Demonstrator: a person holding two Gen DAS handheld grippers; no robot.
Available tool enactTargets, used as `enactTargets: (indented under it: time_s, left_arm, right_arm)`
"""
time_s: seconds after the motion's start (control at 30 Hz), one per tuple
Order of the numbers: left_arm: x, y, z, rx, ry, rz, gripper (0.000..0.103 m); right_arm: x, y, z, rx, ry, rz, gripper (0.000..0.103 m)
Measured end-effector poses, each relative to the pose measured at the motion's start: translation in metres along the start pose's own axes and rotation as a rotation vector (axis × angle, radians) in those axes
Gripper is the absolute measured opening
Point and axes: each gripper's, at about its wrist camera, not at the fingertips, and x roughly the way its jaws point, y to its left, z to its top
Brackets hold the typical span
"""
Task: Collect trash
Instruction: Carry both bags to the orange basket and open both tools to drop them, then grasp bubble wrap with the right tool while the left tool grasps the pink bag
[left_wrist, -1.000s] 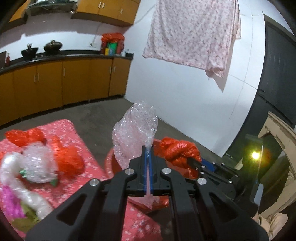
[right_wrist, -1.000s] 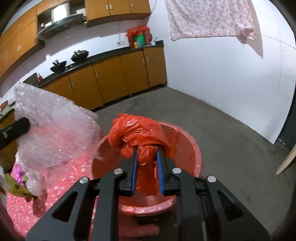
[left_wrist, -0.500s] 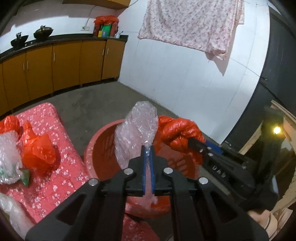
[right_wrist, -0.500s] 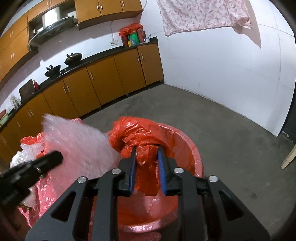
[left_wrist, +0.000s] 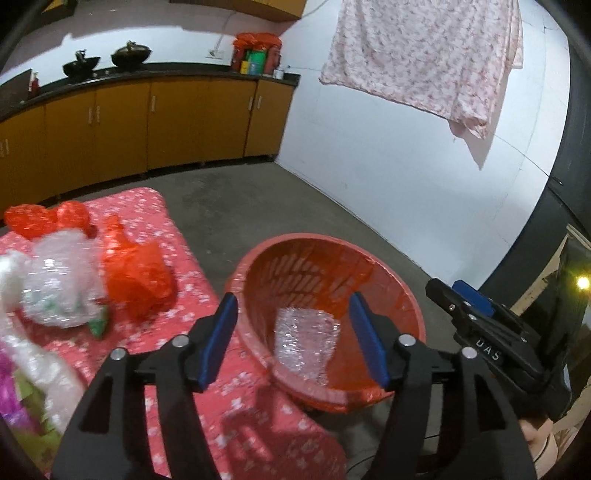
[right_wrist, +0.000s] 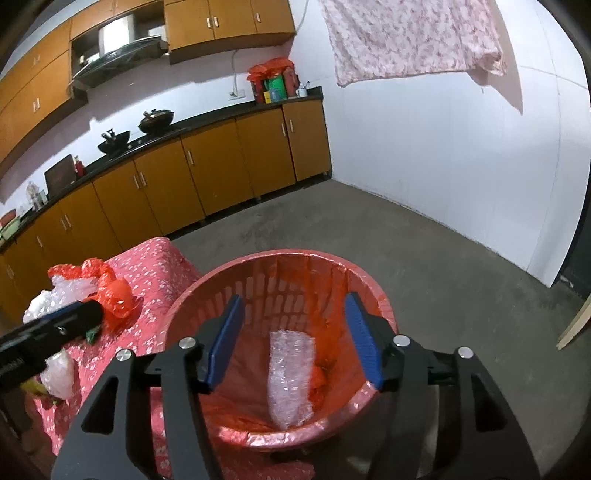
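Both sets of jaws wide apart, holding nothing. Left gripper (left_wrist: 293, 339) and right gripper (right_wrist: 293, 341) hanging side by side over the round red plastic basket (right_wrist: 369, 280).

Down inside the basket: a clear crinkly piece of bubble wrap (right_wrist: 290, 376), leaning on the wall. Beside it, a bit of crumpled red plastic bag (right_wrist: 317, 376), maybe more of it hidden behind the wrap. So two bits of trash in.

More to pick up. Out on the counter with the pink flowery cloth (left_wrist: 162, 218), next to the basket: a red plastic bag (left_wrist: 138, 273), a clear plastic lump (left_wrist: 59, 288), another red bag (left_wrist: 29, 219), plus blurry white, purple and green scraps at the near edge. Task likely less than half done.
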Motion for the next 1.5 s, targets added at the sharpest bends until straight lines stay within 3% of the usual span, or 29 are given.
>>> enactTargets:
  time_s: [0.17,0.47,0.73,0.97,1.17,1.5]
  left_arm:
    - [-0.038,0.010,-0.001,-0.017,-0.044,0.037,0.070]
    - [-0.126,0.051,-0.008,-0.066,-0.160,0.137,0.071]
    - [-0.186,0.119,-0.029,-0.148,-0.224,0.346,0.074]
    - [-0.181,0.195,-0.064,-0.239,-0.121,0.507,0.074]
    - [-0.165,0.224,-0.086,-0.278,-0.059,0.491,0.074]
    - [-0.130,0.233,-0.078,-0.257,-0.019,0.444,0.074]
  right_arm:
    - [-0.006,0.018,0.000,-0.015,0.007,0.036,0.058]
    - [-0.022,0.076,-0.005,-0.108,0.011,0.144,0.058]
    - [-0.022,0.138,-0.015,-0.203,0.034,0.249,0.058]
    - [-0.011,0.177,-0.021,-0.245,0.058,0.300,0.058]
    - [0.007,0.212,-0.017,-0.283,0.062,0.341,0.058]
    - [0.050,0.262,-0.007,-0.328,0.048,0.398,0.058]
